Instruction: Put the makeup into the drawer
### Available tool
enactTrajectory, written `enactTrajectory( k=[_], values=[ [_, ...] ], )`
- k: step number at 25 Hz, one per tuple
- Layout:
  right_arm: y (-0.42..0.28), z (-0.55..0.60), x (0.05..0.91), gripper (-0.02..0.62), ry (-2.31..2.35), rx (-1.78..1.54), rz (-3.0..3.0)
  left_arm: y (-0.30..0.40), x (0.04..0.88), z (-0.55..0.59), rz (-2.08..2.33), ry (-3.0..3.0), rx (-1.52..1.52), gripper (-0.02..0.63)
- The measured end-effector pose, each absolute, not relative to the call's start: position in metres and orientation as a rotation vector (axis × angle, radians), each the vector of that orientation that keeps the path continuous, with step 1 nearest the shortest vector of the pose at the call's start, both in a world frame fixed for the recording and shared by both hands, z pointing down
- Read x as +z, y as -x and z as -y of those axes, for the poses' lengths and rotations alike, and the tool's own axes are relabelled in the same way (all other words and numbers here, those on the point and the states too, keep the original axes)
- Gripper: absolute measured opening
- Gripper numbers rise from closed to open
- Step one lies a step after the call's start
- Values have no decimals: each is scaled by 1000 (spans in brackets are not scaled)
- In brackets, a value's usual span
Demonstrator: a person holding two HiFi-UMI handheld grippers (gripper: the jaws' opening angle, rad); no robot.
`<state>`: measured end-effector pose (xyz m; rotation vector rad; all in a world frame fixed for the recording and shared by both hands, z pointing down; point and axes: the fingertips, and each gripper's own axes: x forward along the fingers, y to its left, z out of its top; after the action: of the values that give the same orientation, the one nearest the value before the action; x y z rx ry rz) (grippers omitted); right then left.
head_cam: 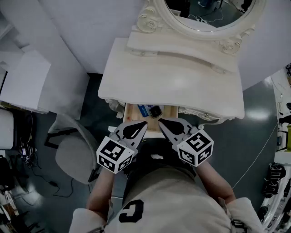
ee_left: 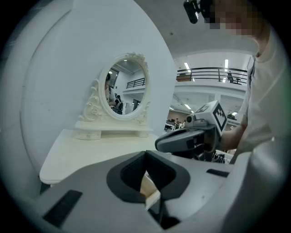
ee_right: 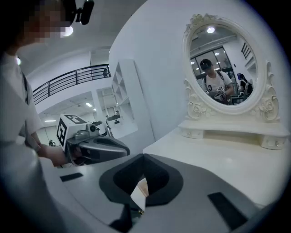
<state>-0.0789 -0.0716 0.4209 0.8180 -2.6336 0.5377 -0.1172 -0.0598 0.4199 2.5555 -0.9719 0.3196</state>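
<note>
1. Makeup (head_cam: 156,112): a dark square compact w/ a blue item just beside it on its left. Both lie in the open drawer (head_cam: 170,111), at the back of the part that shows.
2. The drawer is pulled out from under the front edge of the counter (head_cam: 173,82). Its pale wood bottom is visible, and only a short stretch clears the counter lip.
3. Left tongs (head_cam: 144,124): closed tip to tip, nothing btwn them. The tip hangs over the drawer's front part, near the blue item but apart from it.
4. Right tongs (head_cam: 160,122): also closed & empty. The tip is just in front of the compact; can't tell any contact.
5. The 2 tongs sit side by side in front of the person, tips angled toward each other, close but apart.
6. In both gripper views a sliver of pale wood shows through the notch behind the closed tips.
7. The counter top is bare white. An oval mirror (head_cam: 204,9) w/ a carved frame stands at the back on a low shelf.
8. A grey chair (head_cam: 72,154) stands on the floor to the person's left, w/ a white cabinet (head_cam: 25,82) farther left.
</note>
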Motion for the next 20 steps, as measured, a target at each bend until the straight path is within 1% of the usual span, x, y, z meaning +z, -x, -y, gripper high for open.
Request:
enactTrajectory(
  k=[4,10,20],
  values=[
    [52,70,413,26,-884,562,2638,90,415,60,915,-2625,392,57],
    [16,64,402,26,-936,580,2669,54,402,57,871,-2655,403,57],
    [-68,41,388,26,-994,614,2714,-29,385,40,859,-2682,401,57]
  ],
)
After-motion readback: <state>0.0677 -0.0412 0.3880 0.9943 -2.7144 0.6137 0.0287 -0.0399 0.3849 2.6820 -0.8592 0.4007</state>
